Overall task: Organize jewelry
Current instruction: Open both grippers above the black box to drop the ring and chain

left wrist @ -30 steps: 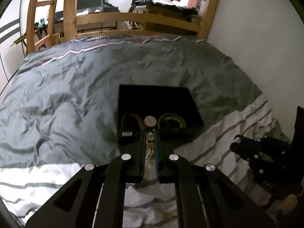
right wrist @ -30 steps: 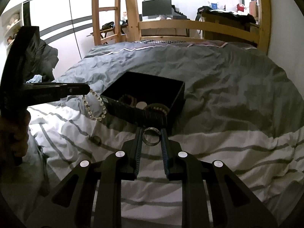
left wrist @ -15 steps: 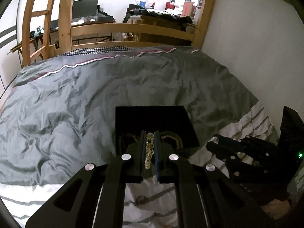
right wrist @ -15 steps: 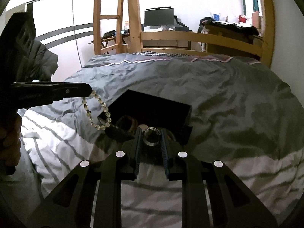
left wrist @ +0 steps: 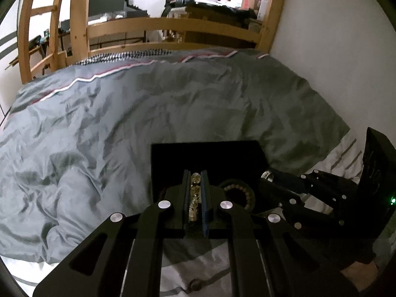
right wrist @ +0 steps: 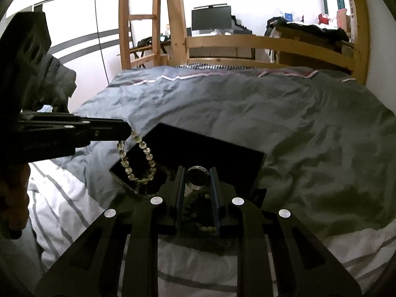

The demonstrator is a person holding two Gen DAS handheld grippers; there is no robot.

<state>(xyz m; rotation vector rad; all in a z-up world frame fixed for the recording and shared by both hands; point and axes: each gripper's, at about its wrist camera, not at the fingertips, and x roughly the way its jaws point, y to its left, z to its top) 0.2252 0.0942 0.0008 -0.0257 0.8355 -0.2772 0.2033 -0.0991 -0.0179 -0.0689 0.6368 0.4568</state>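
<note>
Both grippers have moved over the black box point(right wrist: 212, 153). The left gripper point(left wrist: 195, 173) grips the bead bracelet point(right wrist: 138, 160), the right gripper point(right wrist: 197, 170) the ring point(right wrist: 197, 178); both look ready to drop.

Counted: two grippers, left point(left wrist: 195, 185) and right point(right wrist: 197, 179); one black box point(right wrist: 222, 153); one clear-bead bracelet point(right wrist: 138, 160); one metal ring point(right wrist: 197, 177); one dark-bead bracelet point(left wrist: 237, 194) inside the box.

The left tool point(left wrist: 195, 180) is clamped on a clear bead bracelet point(left wrist: 194, 193), directly above the black box point(left wrist: 208, 152) on the bed's grey duvet point(left wrist: 99, 128). Inside the box, right of the tool, lies a dark beaded bracelet point(left wrist: 238, 193). At the box's right edge the right tool point(left wrist: 268, 177) grips a silver ring point(left wrist: 267, 174).
</note>
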